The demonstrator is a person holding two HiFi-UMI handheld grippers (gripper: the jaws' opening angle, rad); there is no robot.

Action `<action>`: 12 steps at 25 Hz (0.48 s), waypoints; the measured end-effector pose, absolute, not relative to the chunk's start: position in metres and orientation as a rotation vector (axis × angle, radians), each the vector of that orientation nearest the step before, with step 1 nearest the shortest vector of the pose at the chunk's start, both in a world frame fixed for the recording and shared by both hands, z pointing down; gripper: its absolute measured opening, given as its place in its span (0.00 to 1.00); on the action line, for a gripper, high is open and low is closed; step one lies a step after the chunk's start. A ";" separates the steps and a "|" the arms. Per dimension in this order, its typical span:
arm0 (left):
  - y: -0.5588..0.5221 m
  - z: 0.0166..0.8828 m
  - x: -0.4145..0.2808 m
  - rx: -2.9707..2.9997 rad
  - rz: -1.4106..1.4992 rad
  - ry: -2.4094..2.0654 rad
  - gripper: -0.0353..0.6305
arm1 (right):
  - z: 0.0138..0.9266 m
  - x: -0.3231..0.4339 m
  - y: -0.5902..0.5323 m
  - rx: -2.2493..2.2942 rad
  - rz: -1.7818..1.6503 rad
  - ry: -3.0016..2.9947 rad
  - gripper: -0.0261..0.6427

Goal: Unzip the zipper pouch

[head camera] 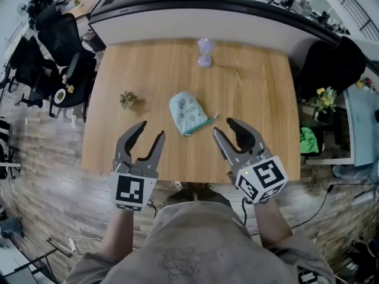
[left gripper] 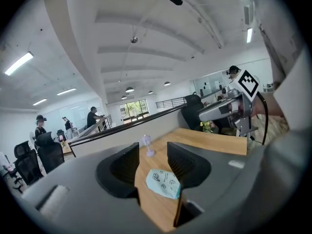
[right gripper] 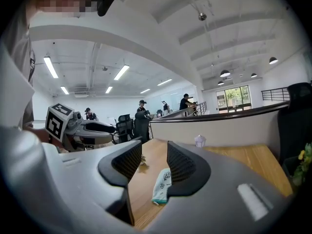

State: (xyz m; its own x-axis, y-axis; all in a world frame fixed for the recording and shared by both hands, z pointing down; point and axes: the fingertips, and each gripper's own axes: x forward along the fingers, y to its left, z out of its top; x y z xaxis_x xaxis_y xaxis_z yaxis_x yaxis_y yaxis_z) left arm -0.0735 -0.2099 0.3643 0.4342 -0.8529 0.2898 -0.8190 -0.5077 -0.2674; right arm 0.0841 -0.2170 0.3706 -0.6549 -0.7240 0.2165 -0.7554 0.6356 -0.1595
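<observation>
A pale blue zipper pouch (head camera: 188, 113) with small printed drawings lies flat near the middle of the wooden table (head camera: 254, 87); a teal zipper edge runs along its near right side. My left gripper (head camera: 152, 136) hovers open at the near left of the pouch, clear of it. To the pouch's near right my right gripper (head camera: 224, 127) is open too, with nothing between its jaws. In the left gripper view the pouch (left gripper: 164, 183) shows ahead between the jaws of my left gripper (left gripper: 153, 163). The right gripper view has the pouch (right gripper: 162, 185) partly behind the right jaw of my right gripper (right gripper: 154, 163).
A small translucent lilac hourglass-shaped object (head camera: 204, 52) stands at the table's far edge. A little dried plant sprig (head camera: 127, 99) lies to the left of the pouch. Office chairs (head camera: 59, 52) crowd the left side; a dark curved counter (head camera: 207, 7) runs behind the table.
</observation>
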 end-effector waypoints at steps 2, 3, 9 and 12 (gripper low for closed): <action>-0.217 0.380 -0.077 -2.599 -0.624 1.506 0.32 | 0.384 0.080 -0.222 1.231 0.380 -2.700 0.30; -0.220 0.389 -0.077 -2.613 -0.640 1.496 0.32 | 0.392 0.078 -0.225 1.224 0.391 -2.687 0.30; -0.238 0.449 -0.071 -2.689 -0.767 1.372 0.32 | 0.447 0.070 -0.239 1.185 0.483 -2.586 0.30; -0.241 0.488 -0.070 -2.744 -0.838 1.320 0.32 | 0.475 0.065 -0.246 1.179 0.567 -2.553 0.30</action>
State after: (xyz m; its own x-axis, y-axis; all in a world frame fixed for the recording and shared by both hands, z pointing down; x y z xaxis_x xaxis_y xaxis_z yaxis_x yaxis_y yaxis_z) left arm -0.0699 -0.2413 0.4881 0.5099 -0.7217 0.4681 -0.7307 -0.6505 -0.2071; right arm 0.0650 -0.2457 0.4750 -0.6313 -0.6650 0.3992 -0.7714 0.5915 -0.2345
